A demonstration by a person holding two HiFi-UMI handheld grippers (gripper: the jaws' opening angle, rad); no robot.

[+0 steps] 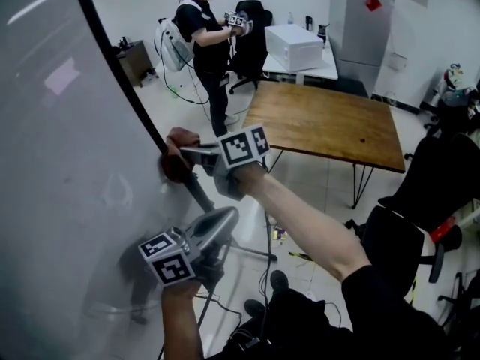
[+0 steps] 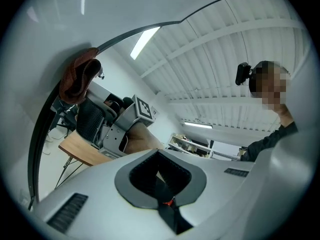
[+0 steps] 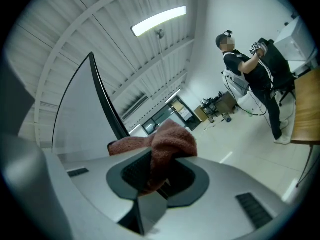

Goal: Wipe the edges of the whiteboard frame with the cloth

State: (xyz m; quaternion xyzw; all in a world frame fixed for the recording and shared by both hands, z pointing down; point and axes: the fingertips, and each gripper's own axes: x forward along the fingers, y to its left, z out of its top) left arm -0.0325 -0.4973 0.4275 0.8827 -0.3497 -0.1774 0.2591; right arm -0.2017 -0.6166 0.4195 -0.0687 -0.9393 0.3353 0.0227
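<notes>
The right gripper [image 1: 187,157] reaches in from 3 o'clock toward the black frame [image 1: 127,88] of the whiteboard [image 1: 52,126]. Its jaws are closed tight on a reddish-brown cloth [image 1: 175,168]. The cloth is bunched up and pressed against the frame, on the stretch that runs down the board's right side. In the right gripper view, the right gripper [image 3: 155,160] has the cloth [image 3: 172,139] pinched between its dark pads. The loose folds spill out over the top, and the frame [image 3: 105,104] rises just behind them at 11 o'clock.

The left gripper [image 1: 225,217] is lower, at about 7 o'clock from the right one. It is close to the board's surface but away from the cloth. In its own view, the left gripper [image 2: 158,156] has its 2 jaws brought together with nothing between them. That view also shows the cloth [image 2: 77,79] against the curved frame [image 2: 40,134] at 10 o'clock.

Behind the grippers, at 1 o'clock, is a wooden table [image 1: 322,122]. Further back, at 12 o'clock, another person [image 1: 206,36] stands holding a gripper. A black chair [image 1: 435,186] is at 3 o'clock.
</notes>
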